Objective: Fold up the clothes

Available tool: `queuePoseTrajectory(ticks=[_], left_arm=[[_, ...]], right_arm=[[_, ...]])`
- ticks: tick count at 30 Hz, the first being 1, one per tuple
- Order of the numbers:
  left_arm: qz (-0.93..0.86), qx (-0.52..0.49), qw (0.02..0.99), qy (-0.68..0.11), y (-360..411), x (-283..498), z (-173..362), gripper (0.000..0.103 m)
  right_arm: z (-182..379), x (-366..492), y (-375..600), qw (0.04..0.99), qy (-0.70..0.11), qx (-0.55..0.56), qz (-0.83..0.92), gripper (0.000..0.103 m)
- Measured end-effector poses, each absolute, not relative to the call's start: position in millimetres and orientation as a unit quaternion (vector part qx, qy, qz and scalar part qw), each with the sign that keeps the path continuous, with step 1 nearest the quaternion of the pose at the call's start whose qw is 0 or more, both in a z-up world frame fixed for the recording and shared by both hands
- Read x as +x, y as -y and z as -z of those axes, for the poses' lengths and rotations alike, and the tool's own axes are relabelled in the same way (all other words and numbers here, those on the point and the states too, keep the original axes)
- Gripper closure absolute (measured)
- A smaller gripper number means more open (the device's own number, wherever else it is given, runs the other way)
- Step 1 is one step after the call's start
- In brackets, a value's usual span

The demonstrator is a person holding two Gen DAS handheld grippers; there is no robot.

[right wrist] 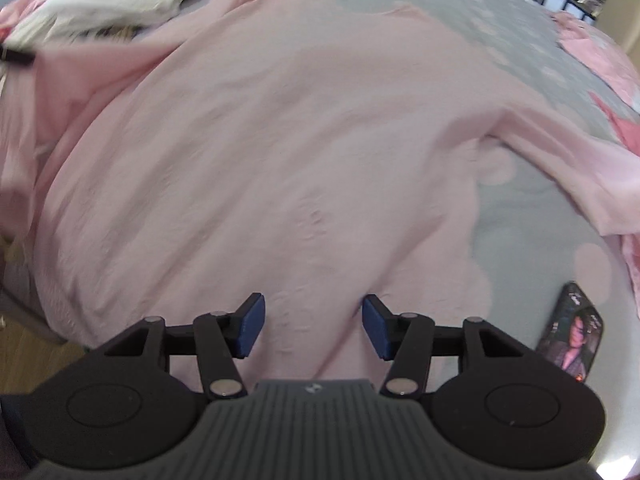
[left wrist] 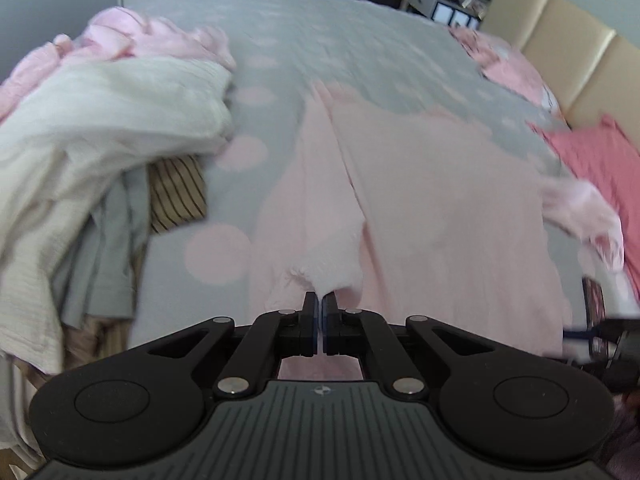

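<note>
A pale pink garment (left wrist: pixel 420 200) lies spread on the grey bed cover with pink dots (left wrist: pixel 320 40). My left gripper (left wrist: pixel 320 300) is shut on a bunched edge of that garment, which rises from the fingertips in a small peak. In the right wrist view the same pink garment (right wrist: pixel 260 160) fills most of the picture, one sleeve (right wrist: pixel 580 184) trailing to the right. My right gripper (right wrist: pixel 313 324) hangs open just above the garment's near hem, with cloth under the gap and no pad pressing on it.
A heap of clothes lies at the left: a cream knit (left wrist: pixel 100 120), pink pieces (left wrist: pixel 132 36), a striped brown item (left wrist: pixel 176 192). Coral-pink cloth (left wrist: pixel 600 168) and a beige headboard (left wrist: pixel 560 52) are at the right. A phone-like case with a picture (right wrist: pixel 572 340) lies on the bed.
</note>
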State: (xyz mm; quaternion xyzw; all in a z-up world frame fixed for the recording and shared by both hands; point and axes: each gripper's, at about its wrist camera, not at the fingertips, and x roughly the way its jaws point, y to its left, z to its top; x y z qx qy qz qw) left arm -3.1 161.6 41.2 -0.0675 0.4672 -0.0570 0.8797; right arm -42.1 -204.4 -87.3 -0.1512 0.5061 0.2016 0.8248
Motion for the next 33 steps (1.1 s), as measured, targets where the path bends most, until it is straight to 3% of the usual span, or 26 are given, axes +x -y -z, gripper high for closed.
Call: queuePoseTrajectory(ticks=[9,19,24,29,32,33], left_arm=[[-0.030,-0.059,0.899,-0.432,-243,37,-86,0.103],[-0.168,-0.066,0.901,-0.394,-341,82,-84,0.103],[-0.201,-0.069,0.902,-0.375,-359,98,-79,0.103],[-0.187,-0.009,0.908,-0.375,-339,101,-70,0.102],[-0.171,0.019,0.914,-0.368,-321,94,-72,0.088],[-0.163,0.027,0.918,-0.361,-313,89,-74,0.079]], right_arm=[[97,-37,204,0.814,-0.521,-0.160,-0.200,0.042],[100,-30,204,0.810,-0.532,-0.153,-0.191,0.039],[101,-29,202,0.807,-0.535,-0.159,-0.193,0.037],[105,-30,201,0.803,-0.533,-0.177,-0.201,0.031],[105,-33,199,0.802,-0.529,-0.188,-0.204,0.031],[103,-34,200,0.803,-0.528,-0.186,-0.205,0.031]])
